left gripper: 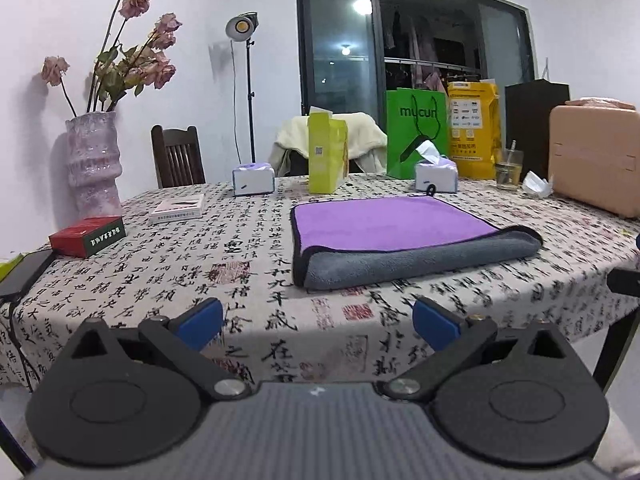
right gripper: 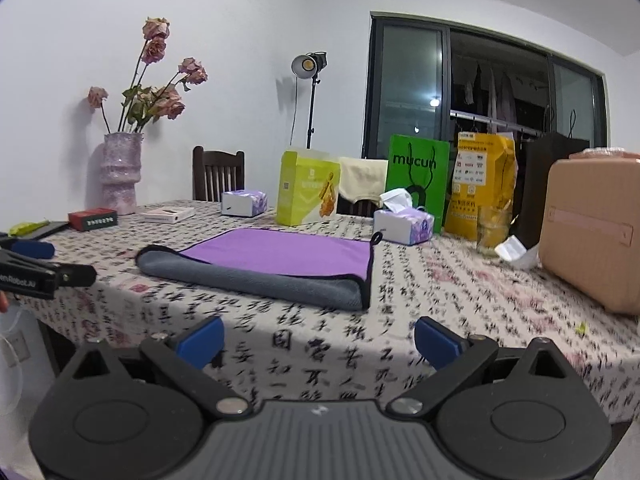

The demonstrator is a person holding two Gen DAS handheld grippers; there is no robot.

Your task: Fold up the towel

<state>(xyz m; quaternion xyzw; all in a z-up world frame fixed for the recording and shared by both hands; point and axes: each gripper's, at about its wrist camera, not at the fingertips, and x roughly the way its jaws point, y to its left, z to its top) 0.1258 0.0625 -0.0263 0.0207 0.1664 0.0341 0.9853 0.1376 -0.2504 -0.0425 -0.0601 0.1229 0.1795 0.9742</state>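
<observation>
A towel (left gripper: 392, 236), purple on one side and grey on the other with a black hem, lies on the table with its near edge folded over, showing a grey band. It also shows in the right wrist view (right gripper: 276, 260). My left gripper (left gripper: 318, 322) is open and empty, held back at the table's near edge, short of the towel. My right gripper (right gripper: 318, 342) is open and empty, also near the table edge, in front of the towel's right corner. The left gripper's body (right gripper: 40, 272) shows at the left of the right wrist view.
The table has a calligraphy-print cloth (left gripper: 200, 272). Around the towel stand a vase of dried roses (left gripper: 94, 160), a red box (left gripper: 88, 236), tissue packs (left gripper: 436, 174), a yellow-green box (left gripper: 326, 152), a green bag (left gripper: 416, 132), a glass (left gripper: 509, 168) and a pink case (left gripper: 596, 160).
</observation>
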